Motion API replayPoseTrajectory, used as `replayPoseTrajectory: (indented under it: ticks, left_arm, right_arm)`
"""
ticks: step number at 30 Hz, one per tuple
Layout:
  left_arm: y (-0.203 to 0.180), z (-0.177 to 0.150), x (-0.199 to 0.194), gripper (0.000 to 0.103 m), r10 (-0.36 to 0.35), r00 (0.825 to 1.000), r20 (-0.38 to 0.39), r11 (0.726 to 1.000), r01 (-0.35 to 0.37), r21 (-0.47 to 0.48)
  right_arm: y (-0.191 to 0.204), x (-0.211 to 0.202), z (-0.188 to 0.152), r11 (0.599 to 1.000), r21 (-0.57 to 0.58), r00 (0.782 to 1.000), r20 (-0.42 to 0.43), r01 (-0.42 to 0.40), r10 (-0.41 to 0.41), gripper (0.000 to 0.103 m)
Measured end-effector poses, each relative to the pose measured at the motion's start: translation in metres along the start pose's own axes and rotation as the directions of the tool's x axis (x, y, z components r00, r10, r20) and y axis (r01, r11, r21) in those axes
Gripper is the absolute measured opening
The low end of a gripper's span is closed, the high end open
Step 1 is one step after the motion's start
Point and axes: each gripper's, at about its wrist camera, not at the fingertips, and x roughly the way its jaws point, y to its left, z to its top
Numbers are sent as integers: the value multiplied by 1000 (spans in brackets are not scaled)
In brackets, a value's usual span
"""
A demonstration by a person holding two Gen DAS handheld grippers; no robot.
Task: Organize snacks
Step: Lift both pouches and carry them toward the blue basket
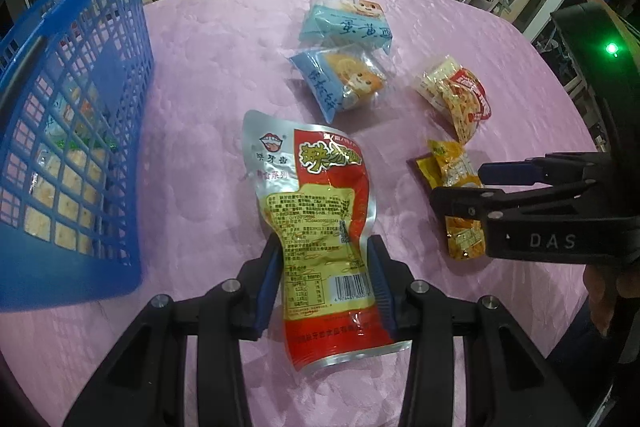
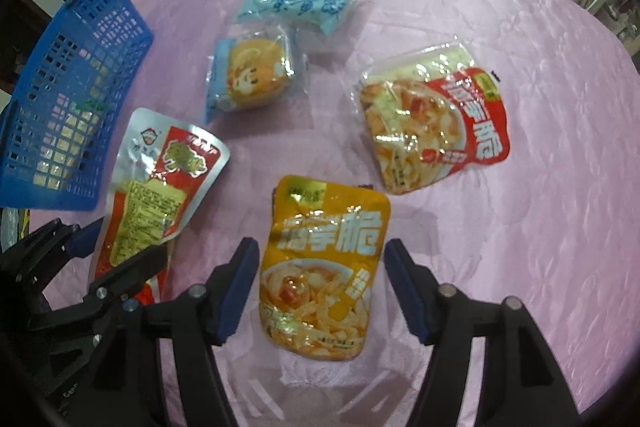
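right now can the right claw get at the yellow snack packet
Probably yes. The right claw hangs over the yellow snack packet, one pad on each side with gaps showing, so it is open around it. Nothing lies on top; the silver and red packet and left claw sit off to one side.

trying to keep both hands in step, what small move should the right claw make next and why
Probably close the right claw on the yellow snack pouch. The pouch lies flat on the pink tablecloth between the fingers, with gaps on both sides, so nothing is gripped yet. The left claw already pinches the red and silver pouch, and the blue basket waits at the left.
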Motion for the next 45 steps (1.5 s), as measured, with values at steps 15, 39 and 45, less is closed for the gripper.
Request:
replayPoseTrajectory:
  ticks: [15,39,45]
  left_arm:
    - [-6,-10,-24,39,-17,999,40,1000,17,5]
    - [-2,-16,-39,39,-19,998,66,1000,19,-7]
    - [-5,-19,-60,39,-24,995,94,1000,25,-9]
  right_arm:
    - [-20,-35,-11,995,80,997,58,-59,55,69]
    - [-13,-25,-24,996,72,998,24,-55,53,54]
    - [-4,-68,-33,998,25,993,97,-64,61,52]
